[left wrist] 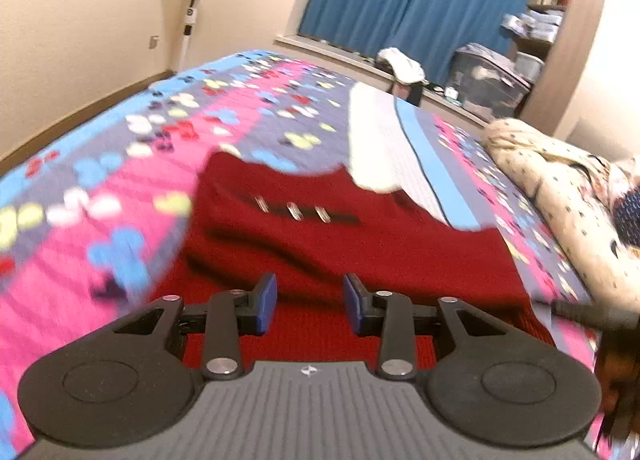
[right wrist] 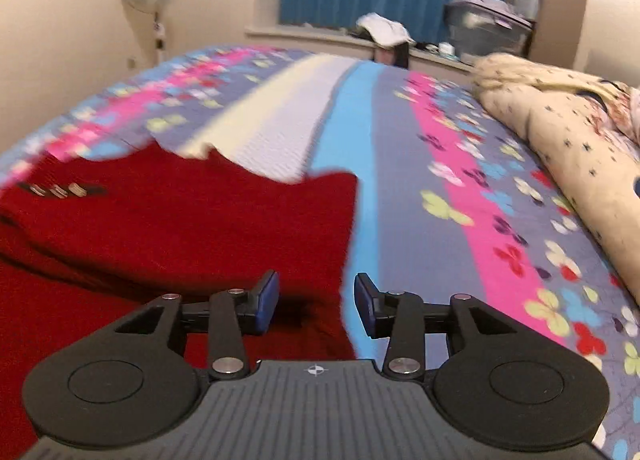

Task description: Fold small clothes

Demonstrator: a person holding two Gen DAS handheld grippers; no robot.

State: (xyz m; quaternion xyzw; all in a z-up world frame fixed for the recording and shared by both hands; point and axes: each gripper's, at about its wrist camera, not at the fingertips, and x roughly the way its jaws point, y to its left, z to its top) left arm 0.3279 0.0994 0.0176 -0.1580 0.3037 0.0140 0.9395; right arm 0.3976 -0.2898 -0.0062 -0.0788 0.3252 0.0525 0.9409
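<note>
Left gripper (left wrist: pixel 310 304) jaws parted, empty, above red knit garment (left wrist: pixel 360 252). Right gripper (right wrist: pixel 316 306) parted, empty, over garment's right edge. Floral bedspread (right wrist: pixel 460 188) beneath.

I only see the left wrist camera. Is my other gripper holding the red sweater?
Observer: No. The right gripper is open, and its pads pinch nothing.
Operator: Where is it, then?
Observer: Over the side edge of the red sweater. One finger is above the red knit, the other above the light blue stripe of the bedspread.
</note>
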